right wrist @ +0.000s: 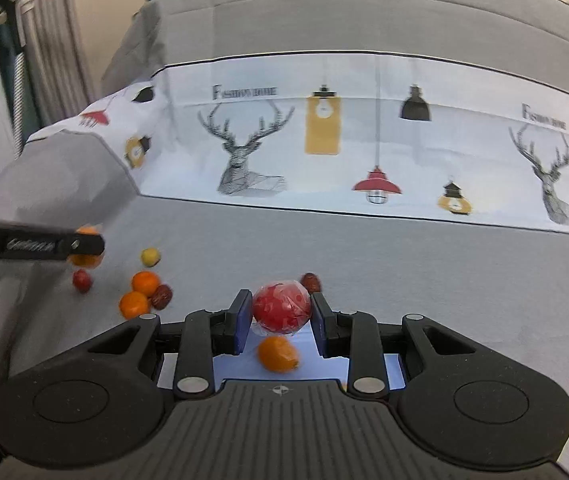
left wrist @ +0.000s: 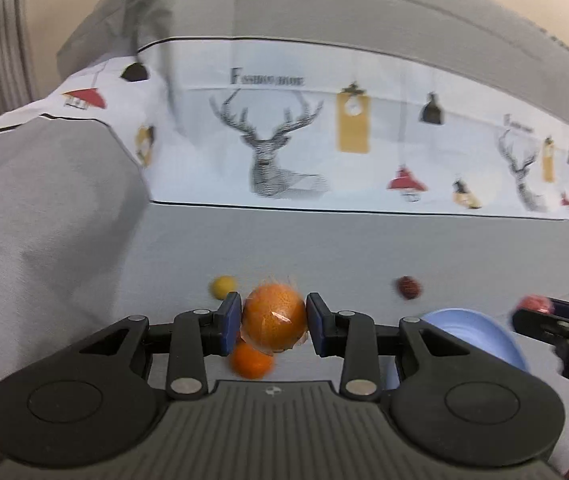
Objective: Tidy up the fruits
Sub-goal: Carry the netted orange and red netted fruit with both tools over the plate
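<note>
We note a grey cloth-covered surface [right wrist: 424,280] with a deer-print band at its far edge. A blue plate [left wrist: 480,328] lies near the near edge. Left gripper [left wrist: 273,320] grasps a wrapped orange [left wrist: 274,316]; right gripper [right wrist: 281,314] grasps a wrapped red fruit [right wrist: 282,308] above the plate. Loose oranges [right wrist: 145,282] and jujubes [right wrist: 162,296] lie toward the left edge.

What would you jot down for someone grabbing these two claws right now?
Left claw: shut on a wrapped orange, lifted off the grey cloth.
Right claw: shut on a wrapped red fruit, above the blue plate.
Done: one orange fruit lies on the plate.
Left: two oranges, dark red fruits and a yellow one sit loose on the cloth.
</note>
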